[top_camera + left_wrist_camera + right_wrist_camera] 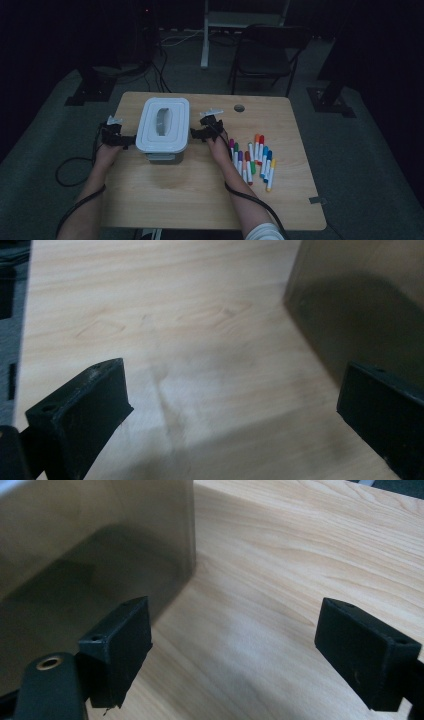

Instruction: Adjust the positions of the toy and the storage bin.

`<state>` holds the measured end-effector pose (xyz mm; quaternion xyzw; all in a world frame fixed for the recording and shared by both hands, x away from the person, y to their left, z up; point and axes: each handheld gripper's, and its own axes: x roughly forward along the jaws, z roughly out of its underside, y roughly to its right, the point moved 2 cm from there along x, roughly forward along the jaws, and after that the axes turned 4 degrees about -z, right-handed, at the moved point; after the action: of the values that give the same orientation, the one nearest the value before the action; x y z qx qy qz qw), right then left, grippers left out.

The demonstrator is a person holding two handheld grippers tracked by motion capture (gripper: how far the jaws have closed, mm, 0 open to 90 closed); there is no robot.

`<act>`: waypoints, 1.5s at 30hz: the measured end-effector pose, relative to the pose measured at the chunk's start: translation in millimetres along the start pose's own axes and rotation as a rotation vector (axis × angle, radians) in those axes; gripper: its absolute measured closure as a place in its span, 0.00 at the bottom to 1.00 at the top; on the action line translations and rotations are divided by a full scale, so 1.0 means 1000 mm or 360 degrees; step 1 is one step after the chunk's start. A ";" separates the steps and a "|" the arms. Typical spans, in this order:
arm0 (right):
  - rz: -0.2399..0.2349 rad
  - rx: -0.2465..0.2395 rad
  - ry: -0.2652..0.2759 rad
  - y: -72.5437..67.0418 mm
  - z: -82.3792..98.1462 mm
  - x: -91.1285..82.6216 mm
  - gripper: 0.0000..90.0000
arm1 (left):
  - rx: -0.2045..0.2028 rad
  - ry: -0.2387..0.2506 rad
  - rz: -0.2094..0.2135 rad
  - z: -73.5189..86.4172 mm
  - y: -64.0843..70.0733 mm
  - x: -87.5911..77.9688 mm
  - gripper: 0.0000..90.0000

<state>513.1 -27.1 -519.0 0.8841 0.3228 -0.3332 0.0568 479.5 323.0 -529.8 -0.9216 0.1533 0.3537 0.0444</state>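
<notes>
Spanning the middle of the high view, the wooden counter carries everything else. On it, toward the far edge and left of centre, stands the white lidded box, its lid on and a recessed handle in the top; this box serves as the landmark. A black folding chair stands on the floor beyond the box, past the counter's far edge. To the right of the box and nearer the person lies a loose cluster of coloured markers, well apart from it. The left gripper sits just beside the box's left wall, and its jaws are spread wide over bare wood, with the box wall close to one jaw. The right gripper sits just beside the box's right wall, jaws likewise spread with nothing between them.
</notes>
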 end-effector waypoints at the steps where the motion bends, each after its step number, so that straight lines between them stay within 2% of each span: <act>1: -0.0017 0.0020 0.0006 0.000 -0.001 0.001 0.16 | 0.0012 -0.0004 0.0005 -0.003 0.002 0.001 0.01; 5: -0.0054 0.0028 0.0010 0.000 -0.003 0.002 0.16 | 0.0017 -0.0002 0.0073 -0.012 0.011 0.005 0.01; 8: -0.0109 -0.0008 0.0023 -0.005 -0.003 0.000 0.15 | 0.0033 -0.0003 0.0050 -0.015 0.017 0.005 0.01; 10: -0.0113 -0.0050 0.0011 -0.007 -0.002 -0.001 0.17 | 0.0030 -0.0015 0.0037 -0.015 0.019 0.004 0.01; 13: -0.0188 -0.0020 -0.0008 -0.004 0.002 -0.005 0.17 | 0.0038 -0.0020 0.0035 -0.014 0.026 0.002 0.01; 17: -0.0212 -0.0023 -0.0045 -0.003 0.007 -0.010 0.19 | 0.0063 -0.0033 0.0021 -0.015 0.036 0.000 0.01; 19: -0.0212 -0.0047 -0.0045 -0.003 0.008 -0.012 0.19 | 0.0063 -0.0033 0.0021 -0.015 0.036 0.000 0.01; 21: -0.0222 -0.0040 -0.0065 -0.001 0.013 -0.016 0.20 | 0.0076 -0.0032 0.0021 -0.015 0.047 -0.003 0.02; 26: -0.0231 0.0010 -0.0048 0.007 0.023 -0.029 0.20 | 0.0100 -0.0039 0.0063 -0.008 0.064 -0.005 0.02; 29: -0.0233 0.0010 -0.0042 0.009 0.030 -0.037 0.20 | 0.0108 -0.0032 0.0078 -0.004 0.073 -0.008 0.02; 31: -0.0236 0.0015 -0.0036 0.009 0.033 -0.040 0.20 | 0.0108 -0.0032 0.0078 -0.004 0.073 -0.008 0.02; 32: -0.0239 0.0009 -0.0036 0.009 0.039 -0.047 0.20 | 0.0138 -0.0036 0.0085 0.000 0.083 -0.012 0.02; 37: -0.0243 -0.0012 -0.0042 0.010 0.048 -0.059 0.20 | 0.0195 -0.0050 0.0095 0.005 0.099 -0.020 0.02; 40: -0.0244 -0.0008 -0.0033 0.010 0.057 -0.071 0.22 | 0.0222 -0.0063 0.0133 0.011 0.110 -0.027 0.02; 42: -0.0258 -0.0009 -0.0033 0.010 0.065 -0.078 0.22 | 0.0215 -0.0079 0.0157 0.015 0.117 -0.031 0.02; 45: -0.0262 -0.0022 -0.0033 0.009 0.074 -0.089 0.22 | 0.0250 -0.0074 0.0185 0.022 0.128 -0.039 0.02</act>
<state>427.2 -104.8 -521.2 0.8506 0.3959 -0.3438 0.0386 397.5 216.1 -516.7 -0.8963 0.2328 0.3639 0.0996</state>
